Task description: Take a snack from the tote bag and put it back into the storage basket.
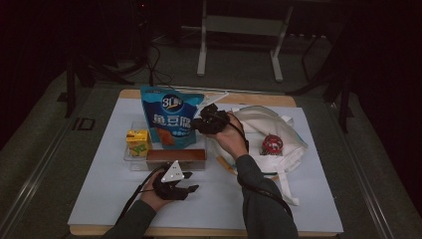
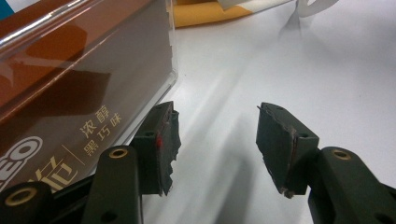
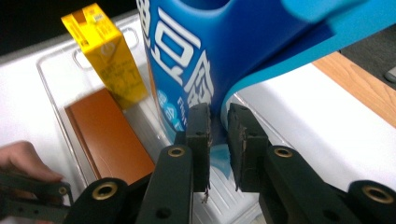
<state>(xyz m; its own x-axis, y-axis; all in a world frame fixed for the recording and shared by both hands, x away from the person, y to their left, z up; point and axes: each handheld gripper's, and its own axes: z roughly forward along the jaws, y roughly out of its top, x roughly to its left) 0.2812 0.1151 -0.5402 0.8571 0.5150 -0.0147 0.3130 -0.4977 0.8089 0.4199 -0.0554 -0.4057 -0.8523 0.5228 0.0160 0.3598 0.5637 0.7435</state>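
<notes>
A blue snack bag (image 1: 169, 117) stands upright in a clear plastic tray (image 1: 130, 160), beside a yellow drink carton (image 1: 138, 141) and a flat brown chocolate box (image 1: 176, 158). My right gripper (image 1: 204, 122) is at the bag's right edge. In the right gripper view its jaws (image 3: 218, 116) stand narrowly apart with the bag's (image 3: 187, 56) side seam between them, a slim gap showing beside the seam. My left gripper (image 1: 190, 181) rests on the white mat in front of the tray, open and empty (image 2: 215, 126), just right of the brown box (image 2: 70, 84).
A white tote bag (image 1: 291, 147) lies at the right of the mat with a red round object (image 1: 272, 144) on it. The yellow carton (image 3: 109, 56) leans in the tray (image 3: 56, 79) above the brown box (image 3: 109, 135). The wooden table edge (image 1: 259, 99) runs behind.
</notes>
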